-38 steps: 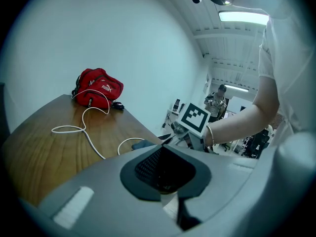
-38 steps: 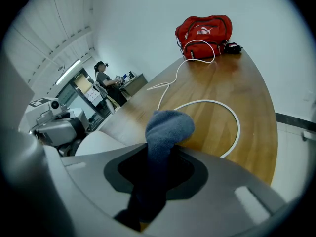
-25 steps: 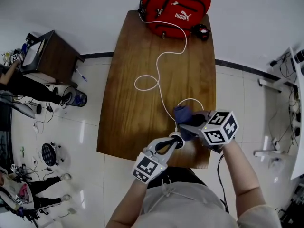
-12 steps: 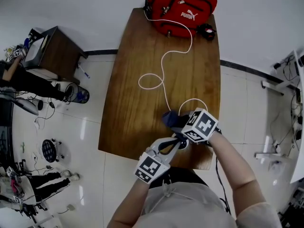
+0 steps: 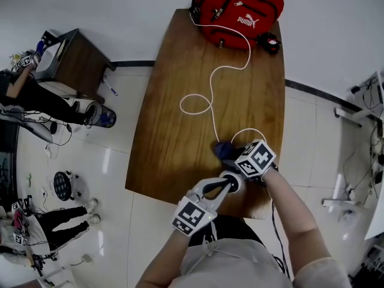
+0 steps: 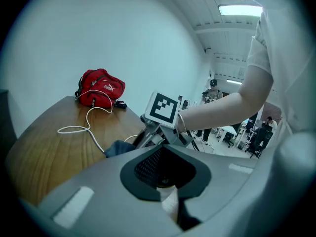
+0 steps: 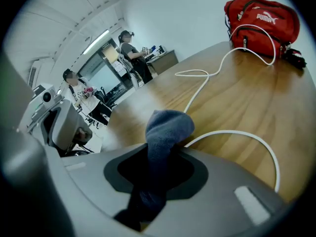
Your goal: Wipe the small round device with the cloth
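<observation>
Left gripper point(image 5: 227, 185): pressed together, pinching the small round device point(image 5: 234, 181) at the table's point(image 5: 180, 131) near edge.
Right gripper point(image 7: 153, 172): clamped on the blue cloth point(image 7: 168, 127), just beside the device.
Risk: cloth snagging the white cable point(image 5: 213, 110); hard wiping twisting the device out of its pinch.

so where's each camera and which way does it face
Head view: on the head, steeply down at the table; forearms, left gripper holding the small round device, right gripper show.
Left gripper view: on that gripper, facing the red bag; own jaws, right forearm show.
Right gripper view: on that gripper, facing across the table; own jaws shut on the cloth.
Shared: all three show the red bag and white cable.
</observation>
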Tool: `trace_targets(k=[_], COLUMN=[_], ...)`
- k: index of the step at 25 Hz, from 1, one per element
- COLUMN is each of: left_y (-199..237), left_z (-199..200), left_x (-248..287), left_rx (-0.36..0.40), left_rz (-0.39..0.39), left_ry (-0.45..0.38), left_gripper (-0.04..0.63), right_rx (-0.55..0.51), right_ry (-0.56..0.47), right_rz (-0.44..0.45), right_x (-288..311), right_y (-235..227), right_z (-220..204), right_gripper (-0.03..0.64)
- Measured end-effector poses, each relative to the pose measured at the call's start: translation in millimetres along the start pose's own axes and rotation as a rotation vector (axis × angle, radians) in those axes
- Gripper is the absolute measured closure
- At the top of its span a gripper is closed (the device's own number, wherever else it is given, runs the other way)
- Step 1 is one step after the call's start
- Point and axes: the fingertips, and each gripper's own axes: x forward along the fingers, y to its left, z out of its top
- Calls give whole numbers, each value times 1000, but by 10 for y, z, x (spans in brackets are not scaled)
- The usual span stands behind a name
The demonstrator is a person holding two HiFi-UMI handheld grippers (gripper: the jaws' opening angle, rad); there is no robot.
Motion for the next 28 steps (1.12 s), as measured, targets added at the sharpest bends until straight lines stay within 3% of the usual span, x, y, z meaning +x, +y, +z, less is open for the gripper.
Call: trace_targets(k=[3, 6, 10, 14, 20, 28], left_y=[39, 62, 163, 282, 304, 160], left_z=[13, 73, 231, 223, -50, -526], left_x=[-9, -68, -299, -555, -886, -1127], left_rx=[3, 20, 41, 45, 45, 45], left_rz=[0, 28, 65, 76, 43, -34], left_ry=[2, -26, -79, -80, -62, 4], left_gripper=[589, 589, 589, 589, 589, 589], right_rx=[64, 58, -6, 51, 231, 494], right_ry=[-55, -151, -334, -465, -407, -372], right_rz=[-33, -108, -192, -173, -223, -316], right_x=[-117, -442, -1069, -1255, -620, -120], right_y=[-67, 12, 458, 1036, 1343, 1173], right_z=[7, 105, 439, 519, -26, -767], right_gripper=[511, 511, 511, 511, 511, 512])
